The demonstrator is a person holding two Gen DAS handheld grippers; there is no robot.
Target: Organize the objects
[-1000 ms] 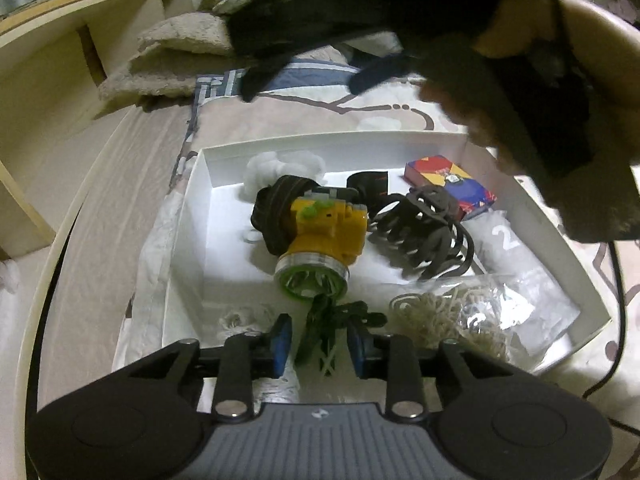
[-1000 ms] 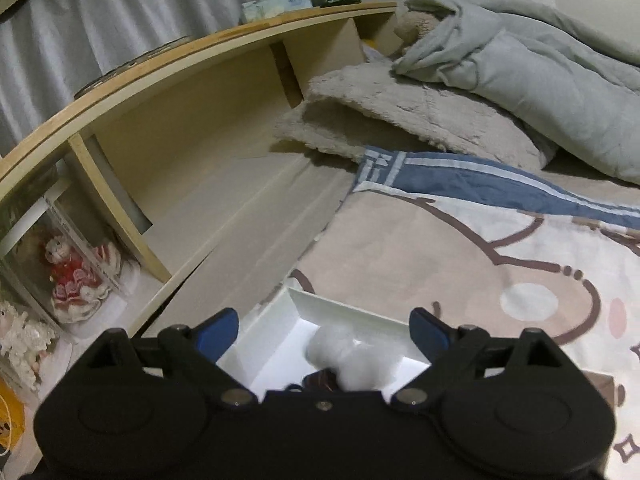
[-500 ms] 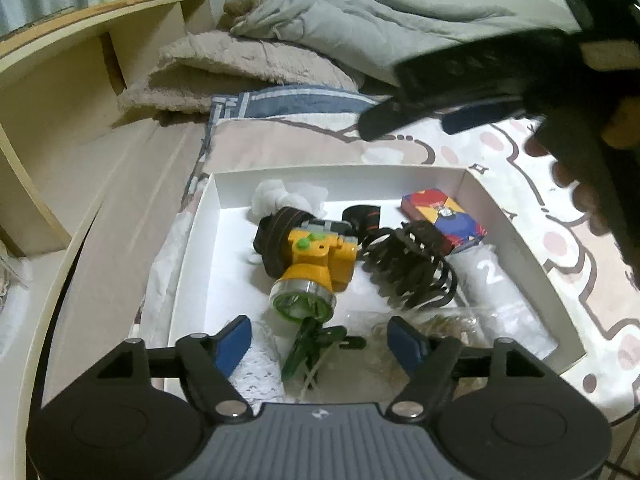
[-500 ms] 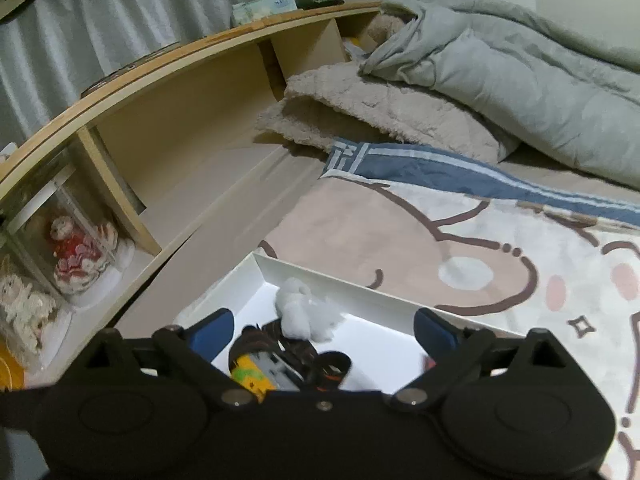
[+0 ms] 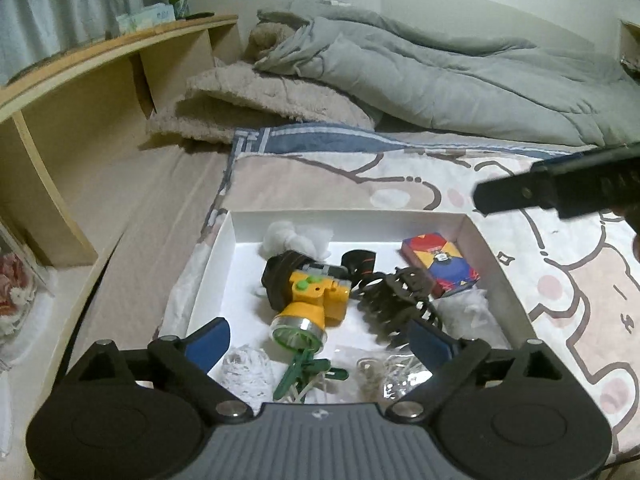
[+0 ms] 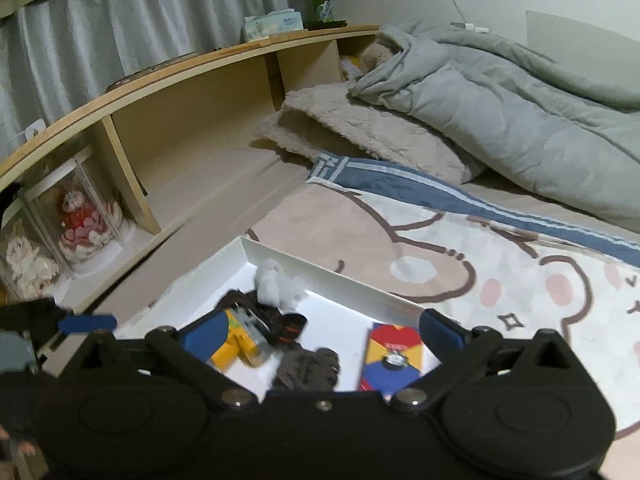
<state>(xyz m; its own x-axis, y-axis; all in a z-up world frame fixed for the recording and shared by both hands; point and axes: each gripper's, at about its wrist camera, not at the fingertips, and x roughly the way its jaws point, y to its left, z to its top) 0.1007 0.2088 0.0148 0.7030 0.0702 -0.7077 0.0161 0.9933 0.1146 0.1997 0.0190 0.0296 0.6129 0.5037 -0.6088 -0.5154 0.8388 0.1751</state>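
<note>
A white box lies on the bed. It holds a yellow headlamp, a dark hair claw, a colourful card box, cotton balls, white lace, a bag of rubber bands and a green clip. My left gripper hovers over the box's near end, jaws opening wide, the clip lying loose below them. My right gripper hangs above the box, jaws opening, nothing gripped; the headlamp and card box show between its fingers.
A grey duvet and a beige fleece blanket are piled at the bed's head. A wooden shelf runs along the left, with a green bottle, tissues and dolls in clear cases. Bear-print bedding surrounds the box.
My left gripper has let go of the green clip, spread its jaws wide and lifted back. The right gripper has swung off to the right, and more of the box now shows in its view.
</note>
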